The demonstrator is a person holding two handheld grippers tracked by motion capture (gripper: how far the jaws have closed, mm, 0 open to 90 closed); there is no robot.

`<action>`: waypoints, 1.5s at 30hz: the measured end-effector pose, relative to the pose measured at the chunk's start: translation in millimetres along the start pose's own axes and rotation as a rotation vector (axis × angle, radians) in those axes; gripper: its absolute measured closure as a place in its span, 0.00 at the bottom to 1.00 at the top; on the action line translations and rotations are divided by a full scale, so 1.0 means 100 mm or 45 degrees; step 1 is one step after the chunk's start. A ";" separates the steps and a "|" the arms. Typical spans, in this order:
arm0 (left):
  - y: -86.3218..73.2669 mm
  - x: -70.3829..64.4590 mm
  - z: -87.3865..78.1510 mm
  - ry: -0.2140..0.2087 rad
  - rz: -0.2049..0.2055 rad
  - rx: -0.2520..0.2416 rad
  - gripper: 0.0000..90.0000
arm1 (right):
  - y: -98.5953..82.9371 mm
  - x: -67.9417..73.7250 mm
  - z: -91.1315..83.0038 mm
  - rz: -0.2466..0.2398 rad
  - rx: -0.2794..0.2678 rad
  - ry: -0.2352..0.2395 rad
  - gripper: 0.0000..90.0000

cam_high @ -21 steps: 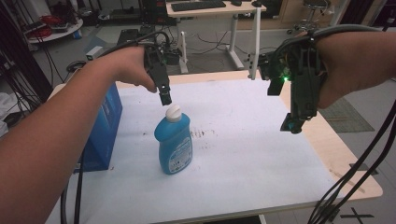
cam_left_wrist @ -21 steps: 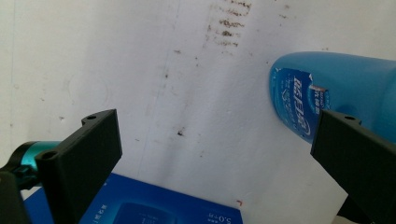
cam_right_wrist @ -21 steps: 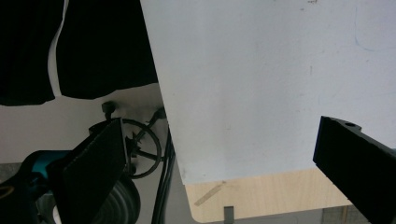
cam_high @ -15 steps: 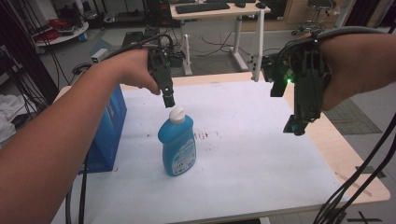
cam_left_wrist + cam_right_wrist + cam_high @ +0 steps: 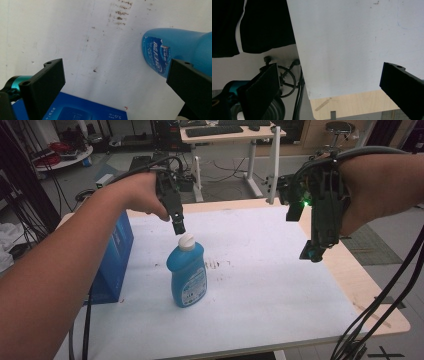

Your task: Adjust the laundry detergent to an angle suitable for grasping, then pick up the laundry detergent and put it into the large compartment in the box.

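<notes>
Blue translucent plastic forms the detergent bottle (image 5: 188, 272), which stands upright near the middle of the white table (image 5: 270, 285), just right of a blue box (image 5: 112, 265) and topped by a white cap (image 5: 186, 240). The left gripper (image 5: 179, 227) hangs directly above the cap, not touching it; the left gripper view shows its jaws spread wide, with the bottle (image 5: 175, 51) beside one jaw. The right gripper (image 5: 311, 252) hovers well apart over the table's right edge, jaws likewise spread and holding nothing. The bottle is probably moderately heavy with liquid, its walls smooth, slightly yielding and slippery. The narrow neck below the cap appears the most secure place to grip.
</notes>
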State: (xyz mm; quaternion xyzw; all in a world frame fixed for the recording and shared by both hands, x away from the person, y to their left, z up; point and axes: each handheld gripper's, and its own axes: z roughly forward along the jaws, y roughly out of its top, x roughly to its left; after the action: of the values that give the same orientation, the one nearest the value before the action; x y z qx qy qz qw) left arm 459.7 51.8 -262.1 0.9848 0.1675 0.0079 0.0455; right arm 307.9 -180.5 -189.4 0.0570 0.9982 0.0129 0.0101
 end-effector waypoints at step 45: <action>-0.38 -0.61 -0.58 0.002 -0.151 -0.063 0.02 | -0.03 -0.11 0.08 0.035 0.026 -0.009 0.02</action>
State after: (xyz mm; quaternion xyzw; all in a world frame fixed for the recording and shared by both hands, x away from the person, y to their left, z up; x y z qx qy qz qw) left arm 387.8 72.7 -208.1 0.9717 0.2252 0.0100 0.0701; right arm 318.3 -184.3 -197.4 0.0708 0.9974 0.0025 0.0129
